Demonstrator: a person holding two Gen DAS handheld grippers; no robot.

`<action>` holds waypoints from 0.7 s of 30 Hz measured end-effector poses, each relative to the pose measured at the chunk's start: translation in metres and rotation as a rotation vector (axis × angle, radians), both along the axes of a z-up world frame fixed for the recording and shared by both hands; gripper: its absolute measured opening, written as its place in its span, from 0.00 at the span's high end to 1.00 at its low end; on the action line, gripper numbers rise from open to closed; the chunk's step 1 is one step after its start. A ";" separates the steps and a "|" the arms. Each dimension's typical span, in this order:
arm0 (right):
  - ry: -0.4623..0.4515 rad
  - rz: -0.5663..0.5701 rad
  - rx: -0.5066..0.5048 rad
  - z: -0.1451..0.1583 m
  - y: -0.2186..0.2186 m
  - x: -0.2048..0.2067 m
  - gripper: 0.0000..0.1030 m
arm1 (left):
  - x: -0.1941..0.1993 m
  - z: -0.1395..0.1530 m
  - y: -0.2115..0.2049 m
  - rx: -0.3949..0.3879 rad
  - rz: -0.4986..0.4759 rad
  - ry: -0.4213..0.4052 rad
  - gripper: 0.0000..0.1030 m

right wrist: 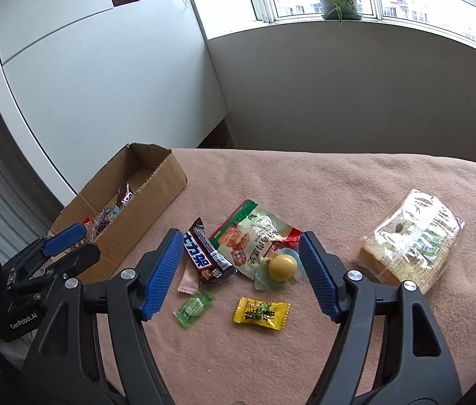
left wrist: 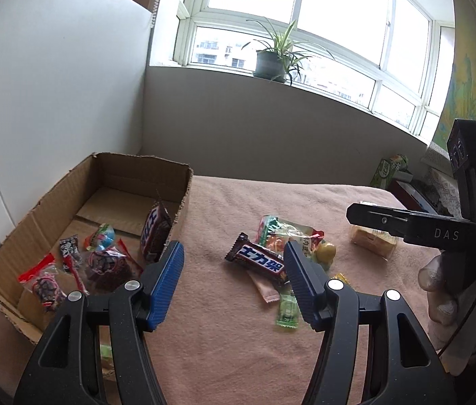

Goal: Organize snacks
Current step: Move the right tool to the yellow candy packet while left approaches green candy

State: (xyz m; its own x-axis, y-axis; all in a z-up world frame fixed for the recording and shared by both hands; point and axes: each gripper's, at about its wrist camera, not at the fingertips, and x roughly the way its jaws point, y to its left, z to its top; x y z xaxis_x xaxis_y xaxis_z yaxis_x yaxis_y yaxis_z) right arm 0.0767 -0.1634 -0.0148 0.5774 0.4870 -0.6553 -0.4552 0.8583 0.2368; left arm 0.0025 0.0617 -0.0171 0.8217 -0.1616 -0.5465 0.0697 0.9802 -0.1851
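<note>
Your right gripper [right wrist: 241, 270], jaws apart and empty, hangs nearest the loose snacks. The chocolate bar [right wrist: 204, 256] lies just inside its left pad, long axis running away from you. Your left gripper [left wrist: 234, 283], also open and empty, sits nearer the cardboard box [left wrist: 184, 199].

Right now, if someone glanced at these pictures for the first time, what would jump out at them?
Probably the loose heap of snacks mid-table on the pink fleece cloth: a brown chocolate bar with white lettering, a yellow ball-shaped sweet in clear wrap and a yellow wrapped candy nearest the camera. Left of it stands the open brown cardboard box, already holding several packets. At the right edge lies a clear-wrapped sponge cake.
</note>
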 end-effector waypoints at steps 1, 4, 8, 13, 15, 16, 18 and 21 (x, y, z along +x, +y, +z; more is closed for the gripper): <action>0.015 0.008 -0.004 -0.005 -0.004 0.000 0.38 | 0.004 -0.003 -0.003 -0.012 -0.015 0.017 0.43; 0.074 0.053 -0.012 -0.024 -0.011 0.001 0.48 | 0.015 -0.020 -0.011 -0.037 -0.054 0.094 0.51; 0.122 0.109 -0.067 -0.048 -0.012 0.001 0.57 | 0.022 -0.038 -0.025 -0.007 -0.096 0.169 0.61; 0.192 0.144 -0.019 -0.060 -0.014 0.011 0.57 | 0.025 -0.049 -0.047 0.032 -0.150 0.222 0.61; 0.220 0.154 -0.003 -0.063 -0.011 0.016 0.57 | 0.029 -0.056 -0.051 0.045 -0.163 0.250 0.61; 0.225 0.155 -0.004 -0.064 -0.009 0.017 0.57 | 0.030 -0.059 -0.052 0.041 -0.174 0.264 0.61; 0.235 0.166 -0.011 -0.065 -0.004 0.019 0.57 | 0.033 -0.064 -0.052 0.036 -0.172 0.286 0.61; 0.241 0.164 -0.016 -0.067 0.003 0.023 0.57 | 0.033 -0.066 -0.054 0.032 -0.179 0.292 0.61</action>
State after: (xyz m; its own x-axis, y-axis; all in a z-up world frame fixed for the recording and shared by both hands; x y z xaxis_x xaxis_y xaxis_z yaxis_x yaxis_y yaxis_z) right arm 0.1002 -0.1607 -0.0821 0.3184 0.5494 -0.7725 -0.5201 0.7826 0.3422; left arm 0.0356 0.0081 -0.0830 0.5900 -0.2676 -0.7617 0.1893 0.9630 -0.1916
